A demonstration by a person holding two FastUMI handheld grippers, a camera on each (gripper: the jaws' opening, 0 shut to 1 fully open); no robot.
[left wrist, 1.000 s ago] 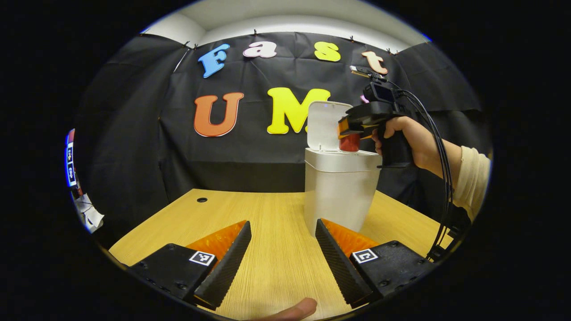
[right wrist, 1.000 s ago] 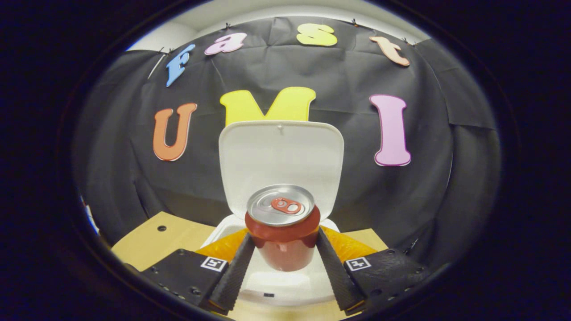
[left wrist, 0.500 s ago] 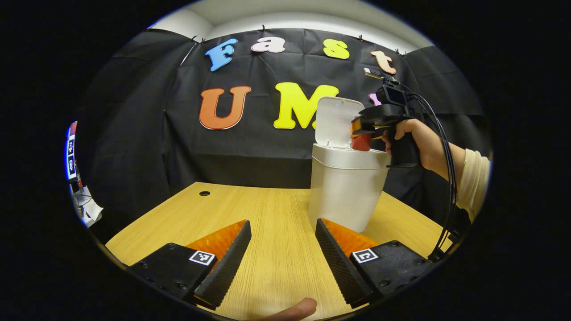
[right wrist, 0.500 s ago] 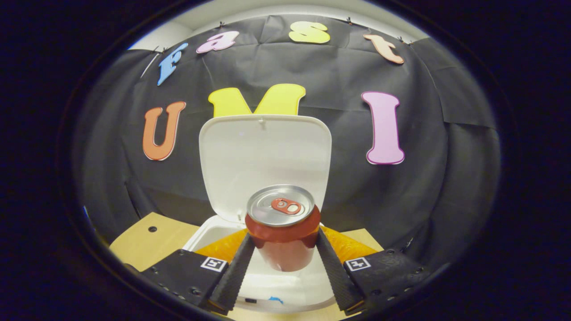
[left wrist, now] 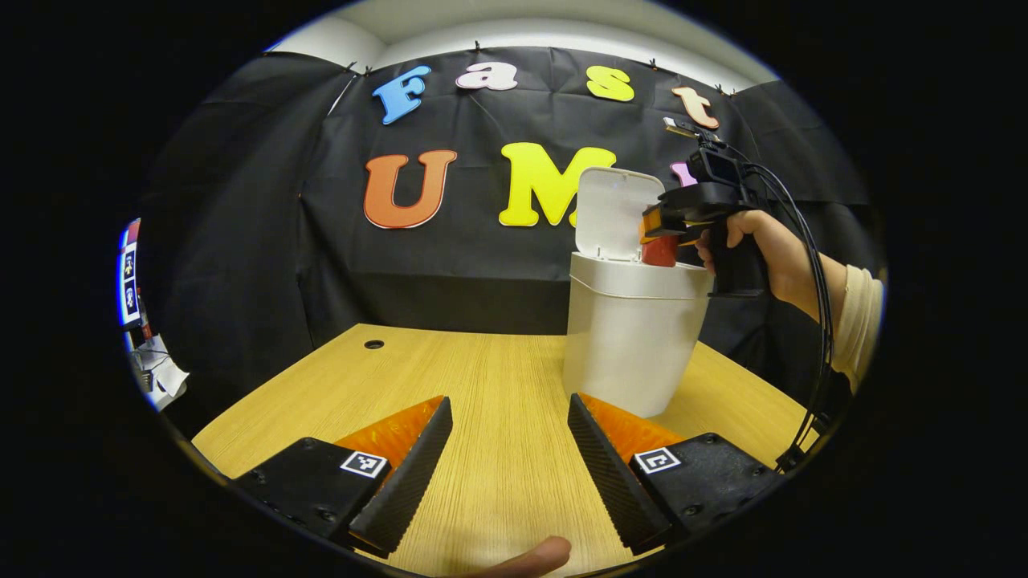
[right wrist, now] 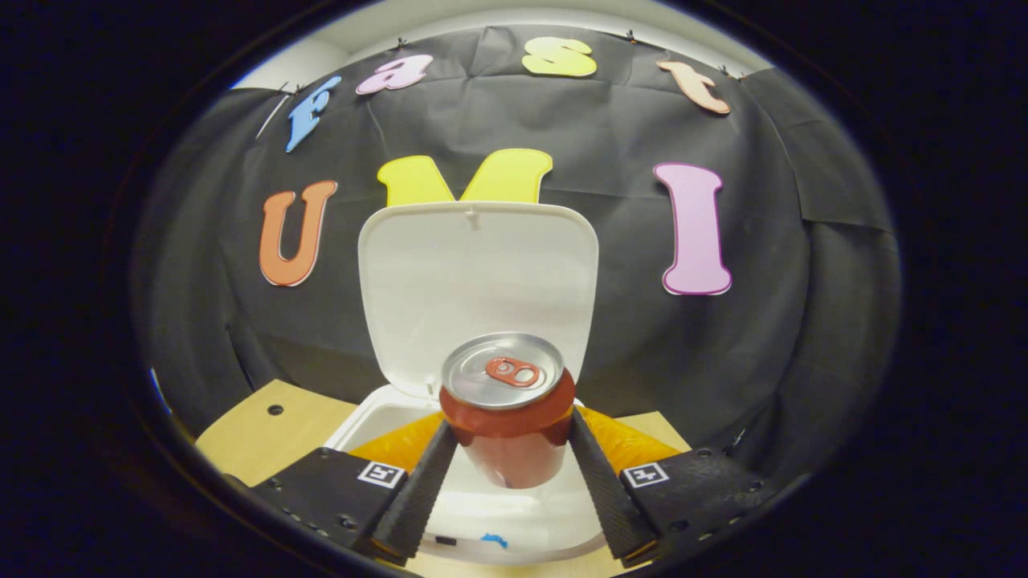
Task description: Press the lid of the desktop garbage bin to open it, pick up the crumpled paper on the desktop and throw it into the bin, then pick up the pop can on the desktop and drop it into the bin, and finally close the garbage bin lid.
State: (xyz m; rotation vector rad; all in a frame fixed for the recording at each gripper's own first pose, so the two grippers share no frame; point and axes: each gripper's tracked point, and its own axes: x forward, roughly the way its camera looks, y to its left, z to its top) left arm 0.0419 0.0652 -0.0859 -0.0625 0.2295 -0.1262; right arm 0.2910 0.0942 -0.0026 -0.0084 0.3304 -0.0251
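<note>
Right claw (right wrist: 506, 482) pinches the pop can (right wrist: 506, 417) above the open bin (left wrist: 634, 337); left claw (left wrist: 506, 474) spread, seemingly idle.

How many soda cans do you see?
1. The pop can sits upright in the right gripper, over the open bin. Others may hide inside the bin.

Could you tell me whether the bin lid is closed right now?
No, the lid stands upright above the open bin.

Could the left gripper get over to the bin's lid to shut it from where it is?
Probably yes. The left gripper is open and empty above bare table, with nothing between it and the bin. But the right gripper holds the pop can before the raised lid.
</note>
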